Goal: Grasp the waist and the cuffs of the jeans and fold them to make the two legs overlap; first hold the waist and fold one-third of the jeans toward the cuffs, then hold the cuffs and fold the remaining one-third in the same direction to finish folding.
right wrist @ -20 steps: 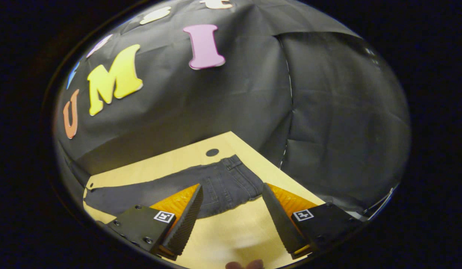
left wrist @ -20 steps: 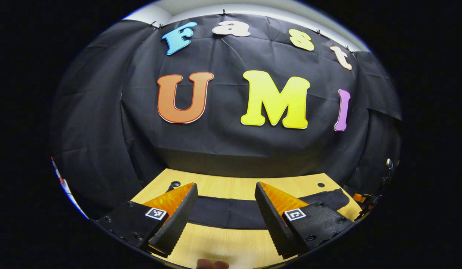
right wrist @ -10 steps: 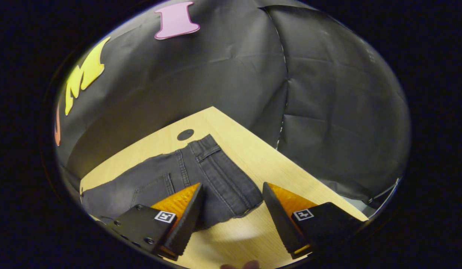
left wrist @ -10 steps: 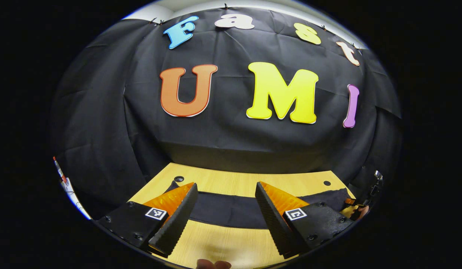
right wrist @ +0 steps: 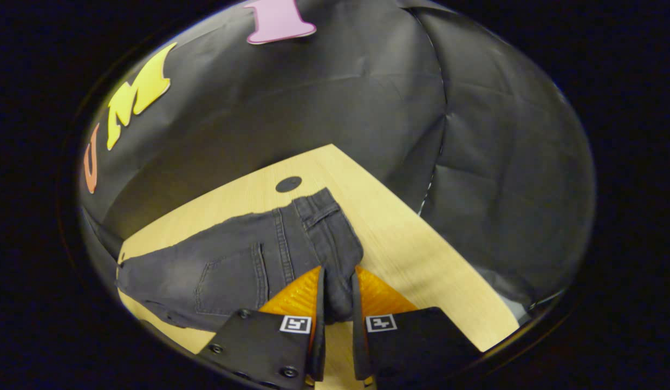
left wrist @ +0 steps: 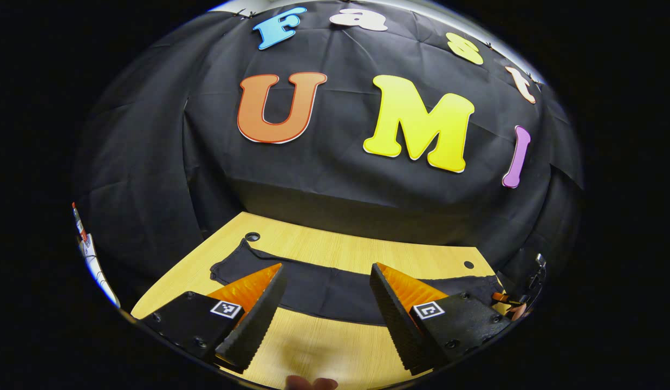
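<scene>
The dark grey jeans [right wrist: 232,265] lie flat on the wooden table [right wrist: 410,244], legs running to the left, waist [right wrist: 324,216] to the right. My right gripper [right wrist: 337,271] is shut on the near corner of the waistband; the denim is pinched between both orange-backed fingers [right wrist: 299,295]. In the left gripper view the jeans [left wrist: 324,292] stretch across the table as a dark strip, and the cuff end [left wrist: 229,265] lies at the left. My left gripper [left wrist: 326,266] is open, hovering above the near table edge short of the legs, with nothing between its fingers.
Round holes sit in the tabletop near the cuffs [left wrist: 252,236] and beside the waist [right wrist: 288,184]. The black cloth wall stands close behind the table's far edge. A hand [left wrist: 516,311] shows at the far right by the waist end.
My right gripper moved in over the waistband corner and went from open to shut on it. The left gripper tilted down and shifted, bringing the cuff end into view; it stays open.
</scene>
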`<state>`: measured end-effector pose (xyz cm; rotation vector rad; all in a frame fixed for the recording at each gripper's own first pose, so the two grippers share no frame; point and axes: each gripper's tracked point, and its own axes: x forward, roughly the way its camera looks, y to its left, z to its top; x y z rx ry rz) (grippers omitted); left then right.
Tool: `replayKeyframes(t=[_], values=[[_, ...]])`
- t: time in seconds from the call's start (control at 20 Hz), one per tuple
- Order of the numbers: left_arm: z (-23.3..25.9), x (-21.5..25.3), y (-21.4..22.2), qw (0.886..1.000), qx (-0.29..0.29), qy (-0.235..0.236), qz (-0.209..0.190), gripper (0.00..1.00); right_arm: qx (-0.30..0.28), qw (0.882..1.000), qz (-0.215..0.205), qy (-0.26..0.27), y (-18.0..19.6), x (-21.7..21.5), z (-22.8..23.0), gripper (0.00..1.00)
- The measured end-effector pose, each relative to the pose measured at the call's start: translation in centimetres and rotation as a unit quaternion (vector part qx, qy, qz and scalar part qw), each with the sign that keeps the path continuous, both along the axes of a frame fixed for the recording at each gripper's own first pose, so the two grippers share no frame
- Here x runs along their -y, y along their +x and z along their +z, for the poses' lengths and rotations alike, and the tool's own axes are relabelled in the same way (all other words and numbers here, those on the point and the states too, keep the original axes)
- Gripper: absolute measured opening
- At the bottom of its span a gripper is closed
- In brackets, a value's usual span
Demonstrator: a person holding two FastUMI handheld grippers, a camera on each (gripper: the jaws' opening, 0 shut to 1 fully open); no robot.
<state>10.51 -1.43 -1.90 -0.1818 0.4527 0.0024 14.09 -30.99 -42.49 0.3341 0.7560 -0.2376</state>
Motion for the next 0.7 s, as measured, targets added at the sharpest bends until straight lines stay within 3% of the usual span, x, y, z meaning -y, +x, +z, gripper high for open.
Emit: replayKeyframes(t=[0.05,0.15,0.45,0.7], values=[[0.0,-0.3,0.0,1.000,-0.001,0.000,0.002,0.99,-0.012,1.000,0.000,0.000,0.2,0.1,-0.1,0.12],[0.0,-1.1,-0.2,1.000,0.000,0.001,0.008,0.99,-0.014,1.000,-0.009,0.007,0.7,0.1,0.9,0.01],[0.1,-3.5,-0.7,1.000,0.013,-0.009,0.025,0.99,0.010,1.000,-0.014,-0.003,0.4,-0.8,7.0,0.01],[-1.3,-5.8,-1.8,0.998,0.006,-0.042,0.048,0.99,0.061,0.997,0.013,-0.040,1.4,-5.2,15.1,0.01]])
